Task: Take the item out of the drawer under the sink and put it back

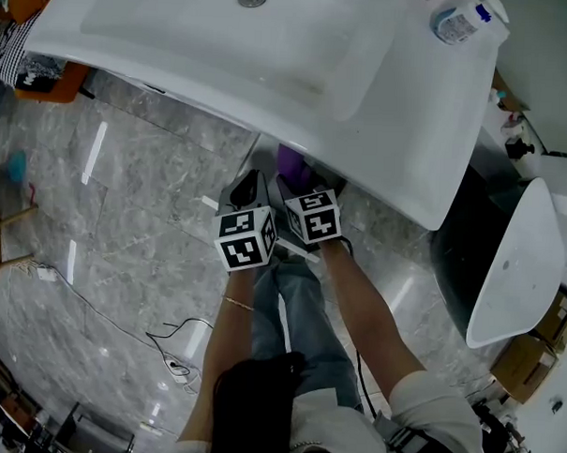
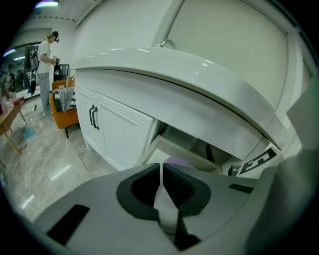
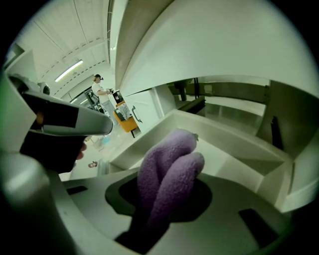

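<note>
A purple fuzzy cloth (image 3: 169,164) sticks up folded between the jaws of my right gripper (image 3: 167,188), which is shut on it just above the open white drawer (image 3: 234,149). In the head view the cloth (image 1: 293,163) shows at the edge of the white sink (image 1: 272,70), ahead of the right gripper (image 1: 292,191). My left gripper (image 1: 250,187) is right beside it on the left. In its own view the left gripper (image 2: 162,168) is shut with nothing held, pointing at the drawer (image 2: 174,148) and the cloth (image 2: 178,162).
A plastic bottle (image 1: 457,20) stands on the sink's right corner. White cabinet doors with black handles (image 2: 93,118) lie left of the drawer. A white toilet (image 1: 516,269) is at the right. A cable (image 1: 170,343) lies on the marble floor. A person (image 2: 47,55) stands far off.
</note>
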`<control>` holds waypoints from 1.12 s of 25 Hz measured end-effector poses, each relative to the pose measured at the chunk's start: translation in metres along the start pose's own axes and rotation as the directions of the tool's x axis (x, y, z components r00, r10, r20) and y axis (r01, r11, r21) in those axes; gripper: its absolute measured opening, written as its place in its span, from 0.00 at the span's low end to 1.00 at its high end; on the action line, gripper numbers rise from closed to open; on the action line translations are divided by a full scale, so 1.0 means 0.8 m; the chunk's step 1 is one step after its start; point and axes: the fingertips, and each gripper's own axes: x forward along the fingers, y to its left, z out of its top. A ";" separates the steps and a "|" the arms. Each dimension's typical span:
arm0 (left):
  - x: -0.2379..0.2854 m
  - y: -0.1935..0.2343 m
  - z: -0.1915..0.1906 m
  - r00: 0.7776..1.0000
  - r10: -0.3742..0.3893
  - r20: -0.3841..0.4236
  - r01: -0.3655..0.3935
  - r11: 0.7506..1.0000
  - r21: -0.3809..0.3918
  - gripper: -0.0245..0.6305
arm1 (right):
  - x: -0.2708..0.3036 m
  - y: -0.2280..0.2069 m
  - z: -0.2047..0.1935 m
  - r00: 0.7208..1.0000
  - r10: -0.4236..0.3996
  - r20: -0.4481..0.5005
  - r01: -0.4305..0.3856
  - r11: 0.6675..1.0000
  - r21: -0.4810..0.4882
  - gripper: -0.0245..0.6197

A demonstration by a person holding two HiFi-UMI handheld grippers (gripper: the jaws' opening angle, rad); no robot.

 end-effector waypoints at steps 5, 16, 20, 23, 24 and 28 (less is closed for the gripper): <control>0.000 -0.003 -0.005 1.000 0.011 -0.006 -0.010 0.999 0.052 0.07 | 0.000 -0.001 -0.001 1.000 0.019 -0.012 -0.018 1.000 0.007 0.34; -0.007 0.002 -0.010 1.000 0.011 -0.004 -0.011 1.000 0.003 0.07 | -0.016 -0.003 0.008 1.000 -0.002 0.007 0.002 1.000 0.006 0.54; -0.016 0.006 -0.006 1.000 0.010 -0.001 -0.010 1.000 0.004 0.07 | -0.033 0.010 0.016 1.000 0.005 0.028 -0.005 1.000 -0.011 0.55; -0.028 0.005 0.001 1.000 0.008 0.005 -0.008 1.000 0.013 0.07 | -0.055 0.021 0.022 0.999 0.028 0.047 -0.028 1.000 -0.012 0.55; -0.033 0.004 0.003 1.000 0.008 0.007 -0.008 1.000 0.011 0.07 | -0.063 0.023 0.022 0.998 0.030 0.048 -0.030 1.000 0.001 0.55; -0.057 -0.002 0.016 1.000 0.007 0.012 -0.007 1.000 0.014 0.07 | -0.093 0.031 0.030 0.997 0.035 0.065 -0.039 0.997 0.062 0.55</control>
